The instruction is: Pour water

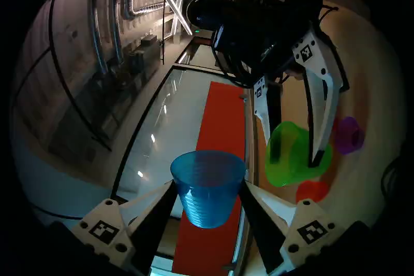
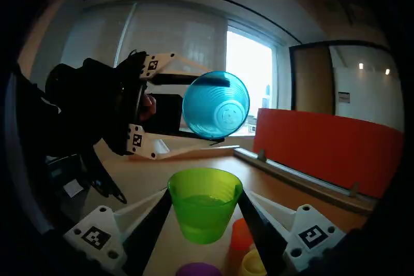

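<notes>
Mid-pour, likely: your left claw (image 1: 208, 185) grips the tipped blue cup (image 1: 207, 201) at twelve o'clock; your right claw (image 2: 204, 193) grips the green cup (image 2: 204, 216) — next, hold it level.

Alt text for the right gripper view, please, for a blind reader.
The right gripper holds an upright green cup, partly filled. Beyond it, above the wooden table, the left gripper holds a blue cup tipped sideways.

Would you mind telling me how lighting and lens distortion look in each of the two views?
Left gripper view: dim overall, the right gripper mostly in shadow, glints on the glass panel, straight lines bowed by the fisheye. Right gripper view: the window is blown out, backlighting the blue cup; the green cup is evenly lit and sharp.
</notes>
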Motion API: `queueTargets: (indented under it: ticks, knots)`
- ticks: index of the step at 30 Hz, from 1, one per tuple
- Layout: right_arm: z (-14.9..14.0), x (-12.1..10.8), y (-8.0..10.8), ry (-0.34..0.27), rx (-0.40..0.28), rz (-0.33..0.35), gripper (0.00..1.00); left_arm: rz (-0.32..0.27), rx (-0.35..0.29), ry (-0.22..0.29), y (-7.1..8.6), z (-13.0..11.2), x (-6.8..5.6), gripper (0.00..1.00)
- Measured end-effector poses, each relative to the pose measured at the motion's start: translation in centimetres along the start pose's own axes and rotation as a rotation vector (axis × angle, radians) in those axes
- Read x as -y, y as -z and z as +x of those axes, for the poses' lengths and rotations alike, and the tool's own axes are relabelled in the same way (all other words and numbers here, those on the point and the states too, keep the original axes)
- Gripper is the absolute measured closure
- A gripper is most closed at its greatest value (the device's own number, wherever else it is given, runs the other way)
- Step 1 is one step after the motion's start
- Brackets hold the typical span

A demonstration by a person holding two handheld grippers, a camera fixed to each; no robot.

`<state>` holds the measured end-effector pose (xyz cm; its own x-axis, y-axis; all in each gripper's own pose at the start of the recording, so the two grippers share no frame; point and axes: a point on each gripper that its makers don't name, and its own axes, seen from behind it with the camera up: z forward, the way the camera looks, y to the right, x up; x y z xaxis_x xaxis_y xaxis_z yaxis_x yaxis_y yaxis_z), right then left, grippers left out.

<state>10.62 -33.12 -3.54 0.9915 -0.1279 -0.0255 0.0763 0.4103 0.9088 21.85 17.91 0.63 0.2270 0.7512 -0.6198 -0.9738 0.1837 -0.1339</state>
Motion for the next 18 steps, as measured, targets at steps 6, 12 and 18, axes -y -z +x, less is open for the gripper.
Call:
queueTargets:
  ticks: [6, 12, 18]
  knots:
    - [0.1, 0.0, 0.1, -0.001, -0.001, -0.001, 0.1, -0.003, -0.004, 0.096, -0.1, -0.1, -0.1, 0.18]
    - [0.4, 0.1, 0.3, 0.002, -0.006, -0.005, 0.1, -0.008, -0.005, 0.23, -0.2, -0.7, -0.1, 0.18]
    - [0.8, 0.0, 0.5, 0.001, -0.012, -0.01, 0.1, -0.008, -0.005, 0.408, 0.1, -1.3, 0.1, 0.18]
